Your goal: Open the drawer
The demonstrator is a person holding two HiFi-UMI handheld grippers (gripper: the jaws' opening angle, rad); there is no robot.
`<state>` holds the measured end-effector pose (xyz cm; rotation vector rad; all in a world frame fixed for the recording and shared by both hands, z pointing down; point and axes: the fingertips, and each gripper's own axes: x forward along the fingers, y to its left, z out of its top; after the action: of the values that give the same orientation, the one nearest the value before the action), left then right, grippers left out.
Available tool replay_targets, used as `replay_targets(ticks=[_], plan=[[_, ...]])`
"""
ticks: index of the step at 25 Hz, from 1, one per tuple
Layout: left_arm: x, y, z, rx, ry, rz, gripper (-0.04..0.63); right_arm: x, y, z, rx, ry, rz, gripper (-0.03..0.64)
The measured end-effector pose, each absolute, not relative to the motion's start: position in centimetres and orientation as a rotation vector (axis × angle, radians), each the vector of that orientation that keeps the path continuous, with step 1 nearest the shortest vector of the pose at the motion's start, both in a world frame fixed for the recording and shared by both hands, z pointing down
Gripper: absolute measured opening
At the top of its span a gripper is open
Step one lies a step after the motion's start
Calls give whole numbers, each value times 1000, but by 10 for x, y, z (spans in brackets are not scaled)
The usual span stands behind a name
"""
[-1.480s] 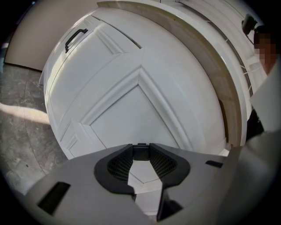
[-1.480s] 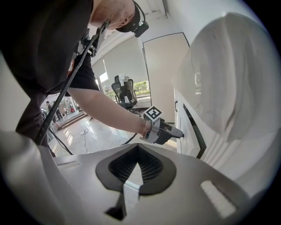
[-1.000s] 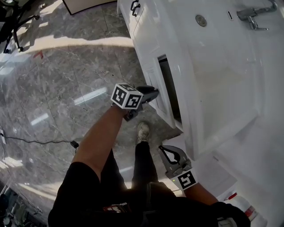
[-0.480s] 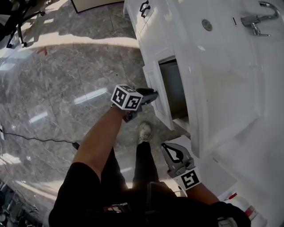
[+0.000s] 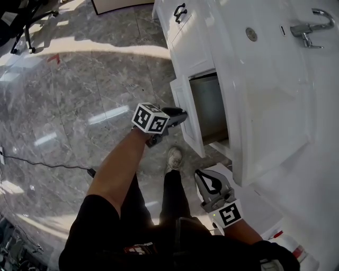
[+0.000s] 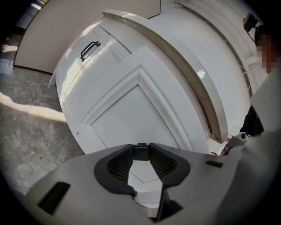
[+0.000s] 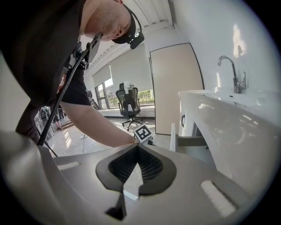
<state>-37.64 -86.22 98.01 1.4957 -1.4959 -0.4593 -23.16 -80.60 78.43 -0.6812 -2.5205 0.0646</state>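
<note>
The left hand-held gripper (image 5: 179, 114), jaws clamped on the black handle (image 6: 140, 152), has drawn the white drawer (image 5: 192, 132) further out of the vanity (image 5: 265, 106) than a second ago. The drawer looks well open, its front touching the jaws. The right hand-held gripper (image 5: 207, 181) waits nearby, closed and empty.

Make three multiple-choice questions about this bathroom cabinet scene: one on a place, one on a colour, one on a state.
1. Where is the tap? A on the floor; B on the vanity top; C on a shelf.
2. What colour is the handle on the closed front? A black; B gold; C white.
3. The drawer the left claw grips is: A shut; B partly open; C taken out.
Answers: B, it stands beside the basin; A, dark against white paint; B, its inside shows from above.
</note>
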Motion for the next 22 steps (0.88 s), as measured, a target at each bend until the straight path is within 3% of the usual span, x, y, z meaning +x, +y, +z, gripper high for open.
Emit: replay_targets(ticks=[22], plan=[[-376,-809,980,1475,-1516,-468,120,-272,-788,746,-682,-2628,23,-5]])
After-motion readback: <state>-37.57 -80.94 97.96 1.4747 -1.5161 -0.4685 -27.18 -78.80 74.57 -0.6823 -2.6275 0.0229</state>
